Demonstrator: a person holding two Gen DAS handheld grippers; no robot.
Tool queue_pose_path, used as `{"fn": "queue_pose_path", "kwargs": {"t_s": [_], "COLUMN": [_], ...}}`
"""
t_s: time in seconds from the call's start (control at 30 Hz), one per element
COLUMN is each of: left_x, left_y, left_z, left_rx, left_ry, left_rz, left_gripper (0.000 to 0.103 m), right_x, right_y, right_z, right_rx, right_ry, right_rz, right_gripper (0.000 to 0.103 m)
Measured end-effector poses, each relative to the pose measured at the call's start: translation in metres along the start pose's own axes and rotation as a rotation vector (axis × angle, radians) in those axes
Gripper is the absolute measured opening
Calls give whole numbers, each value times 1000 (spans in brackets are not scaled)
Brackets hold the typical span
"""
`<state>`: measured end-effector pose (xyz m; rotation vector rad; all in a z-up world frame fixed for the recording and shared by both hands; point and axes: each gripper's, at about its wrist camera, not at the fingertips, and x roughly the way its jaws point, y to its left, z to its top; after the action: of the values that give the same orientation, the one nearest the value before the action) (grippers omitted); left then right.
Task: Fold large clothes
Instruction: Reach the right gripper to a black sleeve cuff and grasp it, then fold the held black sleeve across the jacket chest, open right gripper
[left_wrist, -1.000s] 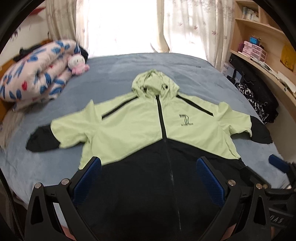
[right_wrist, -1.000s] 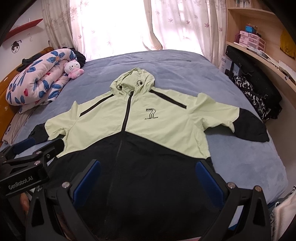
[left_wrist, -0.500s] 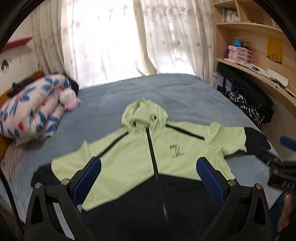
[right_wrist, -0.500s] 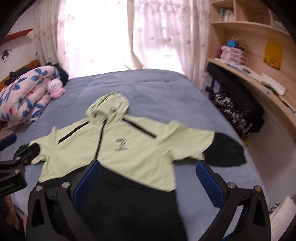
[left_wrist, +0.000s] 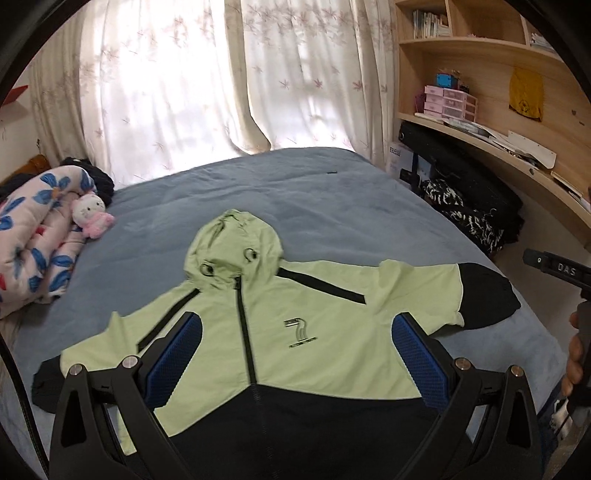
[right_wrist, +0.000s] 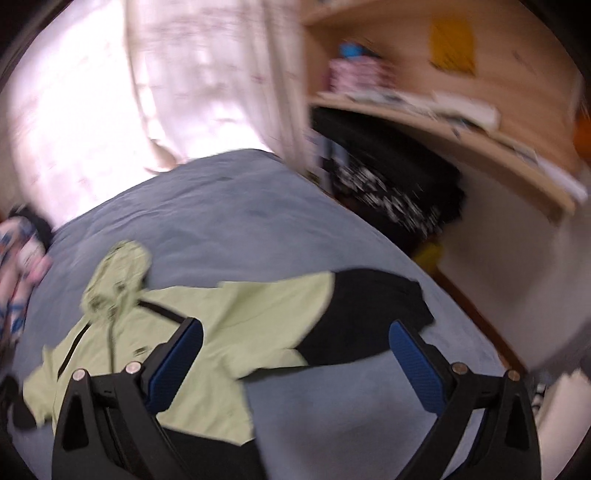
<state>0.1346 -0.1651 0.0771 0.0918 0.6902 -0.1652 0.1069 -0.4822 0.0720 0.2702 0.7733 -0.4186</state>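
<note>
Blue bed (left_wrist: 332, 192) fills mid-frame. Green-and-black hooded jacket (left_wrist: 317, 332) lies flat, centre to lower frame, unfolded. Left gripper (left_wrist: 297, 354) and right gripper (right_wrist: 295, 358), bottom of frame: fingers spread wide, holding nothing.

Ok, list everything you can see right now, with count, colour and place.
hooded jacket: 1, light green and black, spread flat, front up, zipped, mid-bed
bed: 1, grey-blue cover, under jacket
rolled quilt: 1, pink with blue flowers, bed's left edge
plush toy: 1, white and pink, against quilt
curtains: white, floral, behind bed
wooden shelves: right wall
pink drawer boxes: on shelf
black bags: under shelf, beside bed
left gripper: open, above jacket
right gripper: open, near right sleeve; blurred
</note>
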Motion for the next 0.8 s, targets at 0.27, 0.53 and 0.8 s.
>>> {"fn": "queue_pose_path", "kwargs": {"t_s": [0.27, 0.53, 0.8], "left_x": [50, 91, 117], "left_y": [-40, -42, -32], "left_z": [0, -25, -50], "left_rx": [-2, -7, -5], "left_ry": [45, 148, 215], "left_rz": [-63, -64, -50], "left_gripper": [102, 102, 102], "right_x": [109, 179, 211], "right_y": [-91, -159, -180], "right_z": [-7, -54, -75], "right_rx": [351, 667, 771], "right_ry": [245, 362, 299], "right_rz": [-70, -39, -9], "right_gripper": [95, 95, 87]}}
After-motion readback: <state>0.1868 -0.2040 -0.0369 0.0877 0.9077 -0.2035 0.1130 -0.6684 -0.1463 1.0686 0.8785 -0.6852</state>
